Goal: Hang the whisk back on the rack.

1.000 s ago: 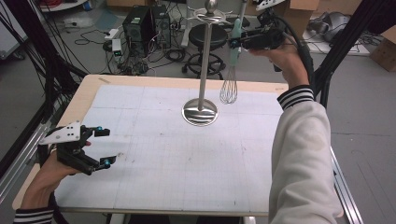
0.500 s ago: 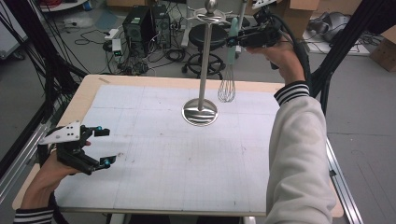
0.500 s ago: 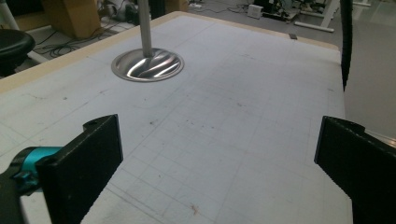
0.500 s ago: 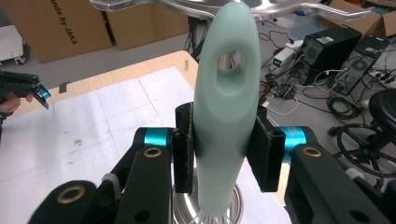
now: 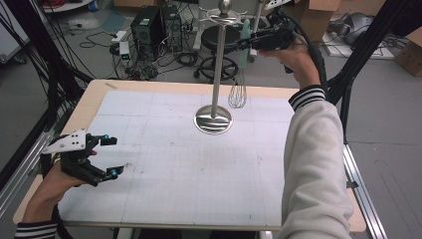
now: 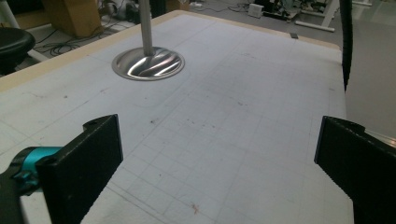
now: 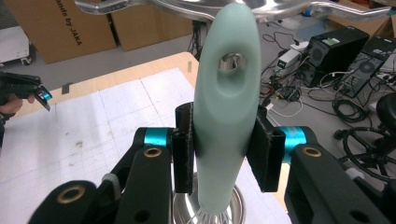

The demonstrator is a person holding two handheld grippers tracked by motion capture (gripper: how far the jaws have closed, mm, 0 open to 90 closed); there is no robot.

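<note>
Where we look along the right hand-held gripper (image 7: 224,154) in its own view, its two black jaws are clamped on the pale green handle of a whisk (image 7: 226,93), one pad on each side of the handle's lower half. The handle stands upright between them, its hanging hole just above the pads, with a glint of metal showing through the hole. Just above the handle's tip we see the silver arms of a metal stand (image 7: 280,7) crossing the top of that view, very close to the tip; we cannot tell whether they touch.

From the high view, the whisk (image 5: 239,89) hangs well above the tabletop (image 5: 164,164), its wire cage down and just to the right of the stand's (image 5: 217,69) thin pole, apart from it. The right hand-held gripper (image 5: 249,42) holds the handle near the stand's top, level with the ball and hooks there. The stand's round base sits on the gridded mat past the middle of the tabletop, with bare mat around it.

Nearest to us, the left hand-held gripper (image 5: 109,157) rests low at the near left corner of the tabletop, jaws wide apart with nothing between them, well apart from the stand.

In the right gripper view the whisk's wires are cut off at the bottom edge, and the stand's arms at the top. Beyond the tabletop lie computer cases (image 5: 152,30), cables and cardboard boxes (image 5: 313,15) on the floor.
</note>
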